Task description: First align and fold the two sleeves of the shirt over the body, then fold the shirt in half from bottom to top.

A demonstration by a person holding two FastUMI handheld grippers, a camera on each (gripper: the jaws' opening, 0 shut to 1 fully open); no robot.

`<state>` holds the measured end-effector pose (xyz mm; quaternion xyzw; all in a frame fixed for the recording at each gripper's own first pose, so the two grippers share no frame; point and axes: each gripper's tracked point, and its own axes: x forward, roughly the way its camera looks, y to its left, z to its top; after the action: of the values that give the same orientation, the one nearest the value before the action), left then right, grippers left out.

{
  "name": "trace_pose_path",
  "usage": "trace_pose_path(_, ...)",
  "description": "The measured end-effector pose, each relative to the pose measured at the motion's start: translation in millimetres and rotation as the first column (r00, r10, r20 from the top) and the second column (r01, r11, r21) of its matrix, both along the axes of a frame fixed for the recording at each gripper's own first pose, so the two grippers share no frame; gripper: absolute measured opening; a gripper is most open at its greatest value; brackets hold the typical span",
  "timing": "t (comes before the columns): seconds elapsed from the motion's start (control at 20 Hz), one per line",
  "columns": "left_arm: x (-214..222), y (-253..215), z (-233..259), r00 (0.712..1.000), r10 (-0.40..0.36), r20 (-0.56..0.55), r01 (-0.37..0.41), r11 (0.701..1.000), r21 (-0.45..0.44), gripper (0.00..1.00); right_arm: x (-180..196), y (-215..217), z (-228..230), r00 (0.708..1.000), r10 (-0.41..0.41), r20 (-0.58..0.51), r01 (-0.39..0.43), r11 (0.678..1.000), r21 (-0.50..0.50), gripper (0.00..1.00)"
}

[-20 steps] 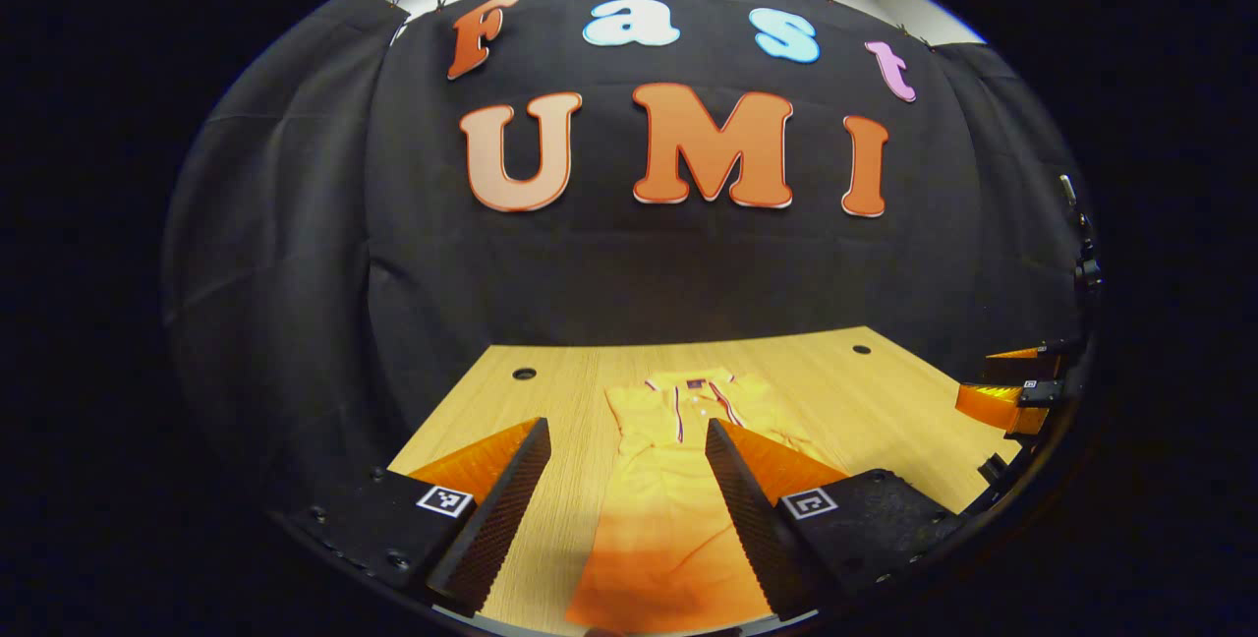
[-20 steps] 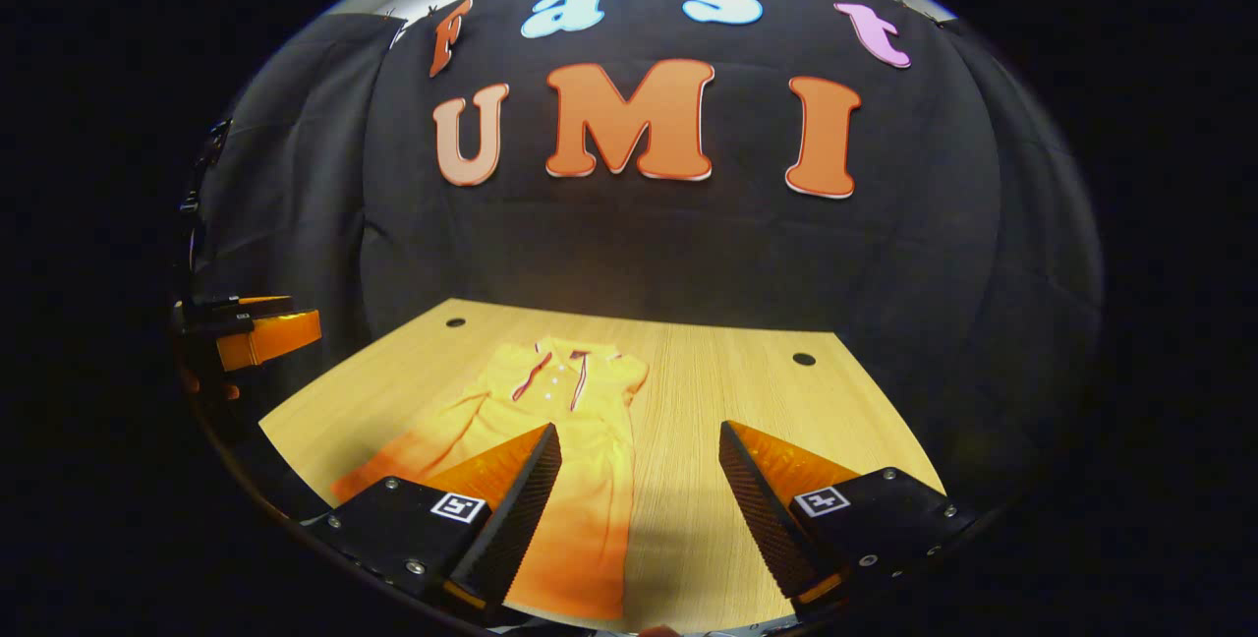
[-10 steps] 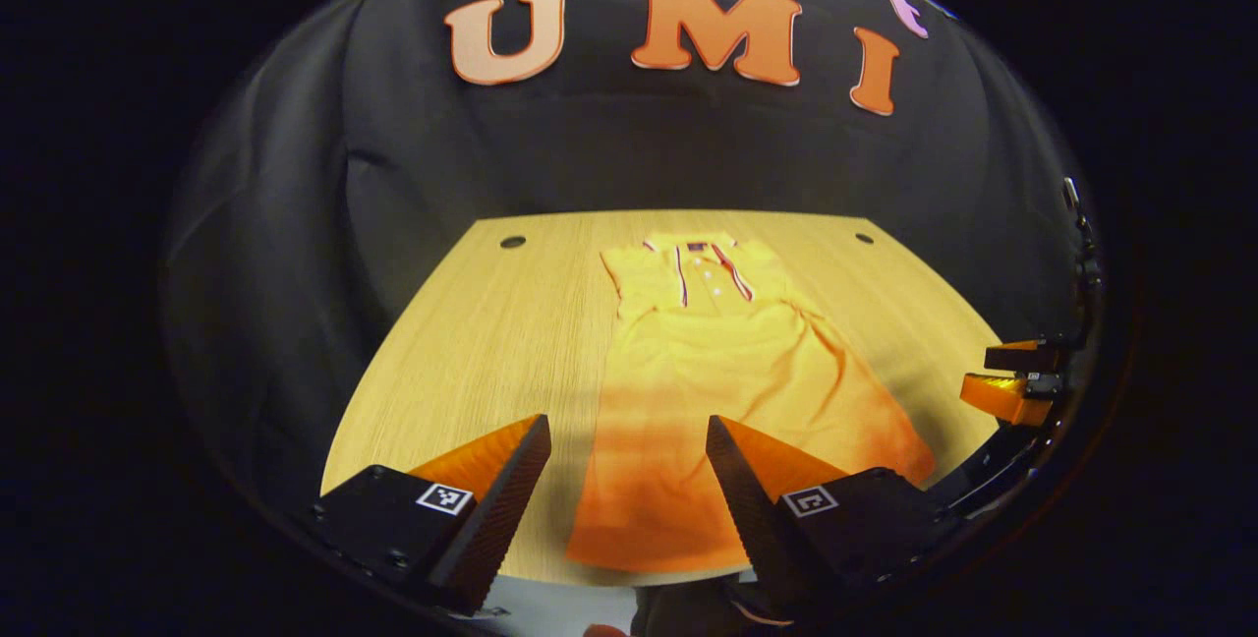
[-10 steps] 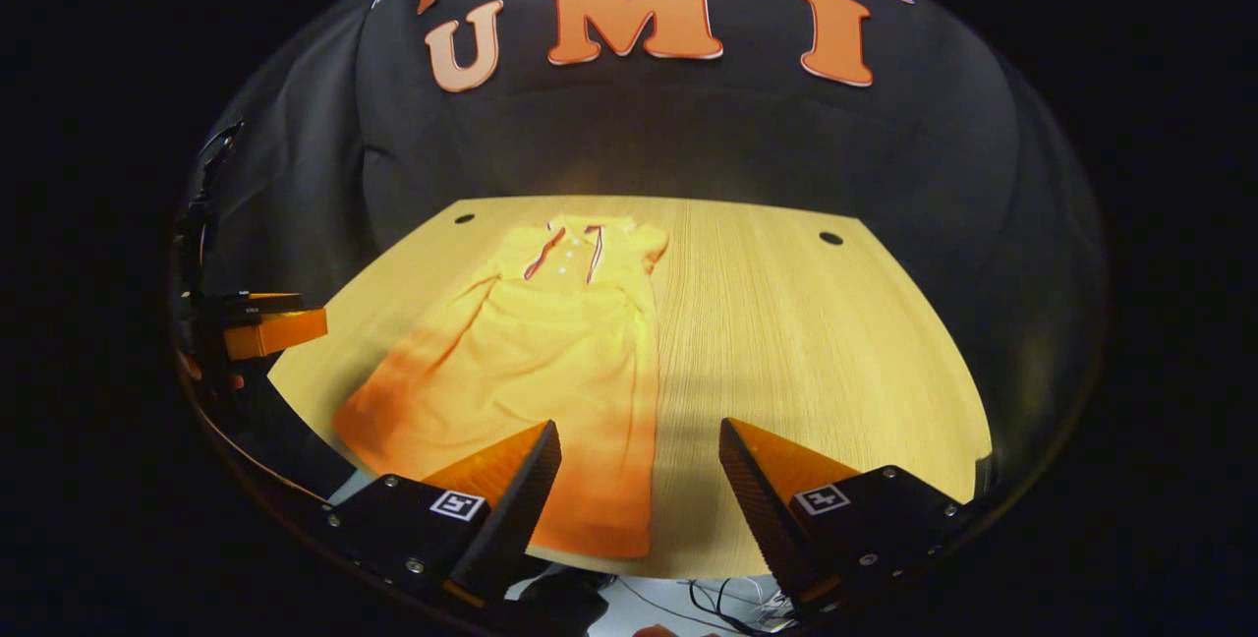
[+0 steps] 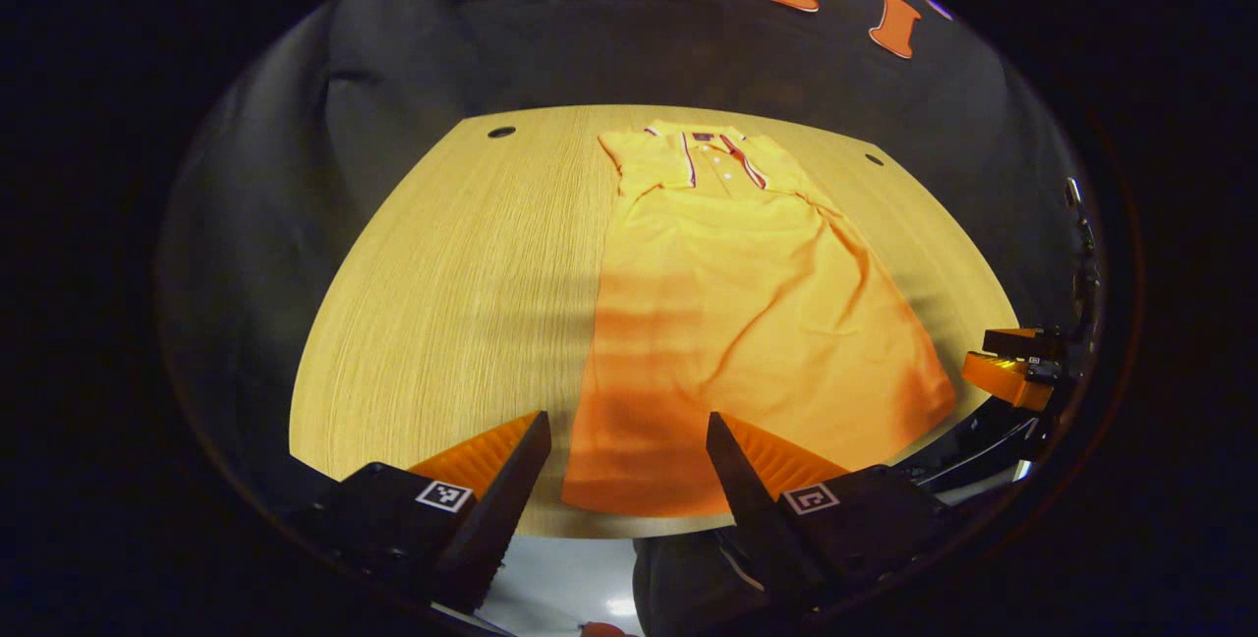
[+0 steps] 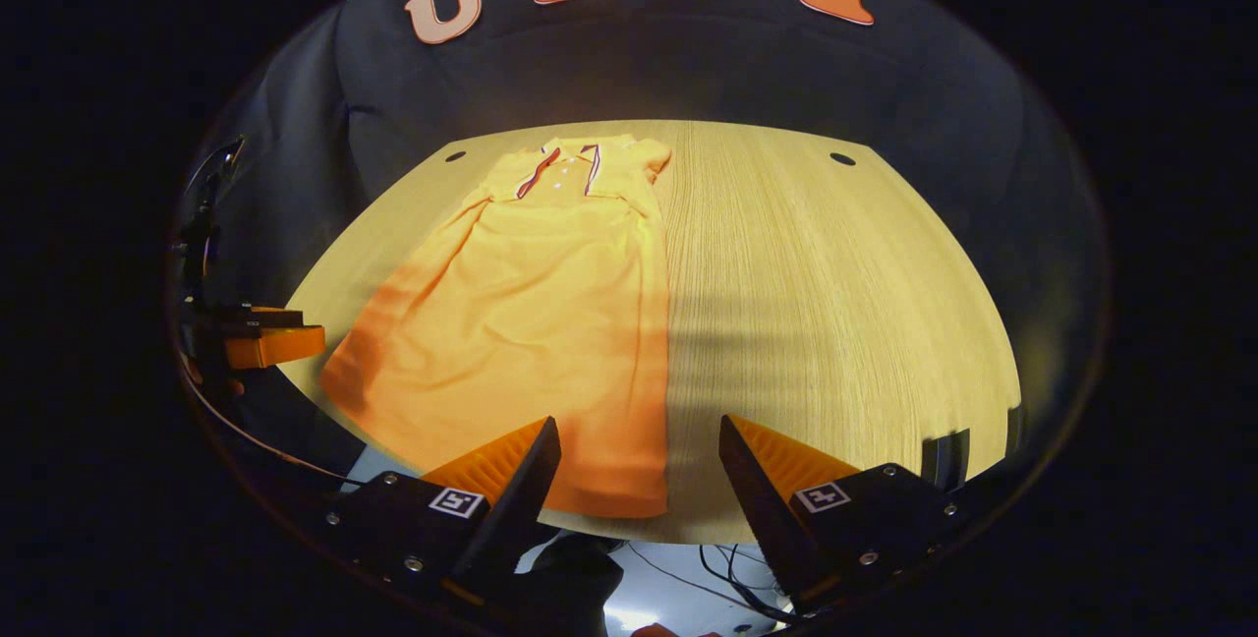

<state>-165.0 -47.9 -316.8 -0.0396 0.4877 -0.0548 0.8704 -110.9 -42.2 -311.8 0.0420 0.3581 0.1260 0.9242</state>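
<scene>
Above the table's (image 5: 442, 273) near edge, both grippers hover, jaws open and empty.
The yellow polo shirt (image 5: 747, 322) lies flat, its hem nearest for grasping by the left gripper (image 5: 626, 465) and right gripper (image 6: 639, 465).

Bare surface (image 6: 835, 322) lies open beside the flat shirt (image 6: 550, 322); 2 small holes (image 6: 842, 158) sit near the far edge.

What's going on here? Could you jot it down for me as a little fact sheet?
Setting: wooden table in a booth
Garment: yellow shirt lying flat, collar at the far end
Sleeves: look folded in
Bottom-to-top fold: not done
Left gripper: open, above the near hem
Right gripper: open, above the near hem, holding nothing
</scene>
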Motion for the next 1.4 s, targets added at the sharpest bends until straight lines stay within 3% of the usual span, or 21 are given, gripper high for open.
trace_pose_path(0.45, -15, 4, -30, 0.990, -0.041, -0.133, 0.047, 0.998, 0.044, 0.99, -14, 21, -35, 0.990, 0.039, -0.136, -0.038, 0.999, 0.011, 0.99)
trace_pose_path(0.75, -13, 4, -47, 0.980, -0.015, -0.199, 0.021, 0.999, 0.025, 0.99, -12, 32, -47, 0.978, 0.020, -0.205, -0.014, 0.999, 0.031, 0.98)
trace_pose_path(1.0, -13, 5, -57, 0.969, -0.027, -0.247, 0.040, 0.998, 0.049, 0.97, -10, 30, -51, 0.971, 0.032, -0.238, -0.037, 0.999, -0.018, 0.94)
trace_pose_path(1.1, -12, 2, -58, 0.966, -0.030, -0.257, 0.044, 0.998, 0.050, 0.97, -12, 23, -54, 0.962, 0.019, -0.272, -0.035, 0.998, -0.055, 0.86)
trace_pose_path(1.25, -9, 1, -57, 0.964, -0.052, -0.261, 0.067, 0.997, 0.046, 0.92, -8, 13, -55, 0.955, 0.005, -0.297, -0.026, 0.998, -0.064, 0.60)
trace_pose_path(1.3, -8, 0, -57, 0.962, -0.059, -0.268, 0.073, 0.996, 0.044, 0.90, -7, 9, -56, 0.950, -0.026, -0.310, 0.018, 0.999, -0.030, 0.48)
trace_pose_path(1.35, -6, 0, -57, 0.962, -0.056, -0.268, 0.069, 0.997, 0.039, 0.90, -7, 10, -55, 0.944, -0.033, -0.328, 0.043, 0.999, 0.024, 0.28)
trace_pose_path(1.4, -5, -3, -55, 0.960, -0.060, -0.275, 0.071, 0.997, 0.030, 0.75, -11, 18, -56, 0.937, -0.001, -0.351, 0.030, 0.997, 0.076, 0.21)
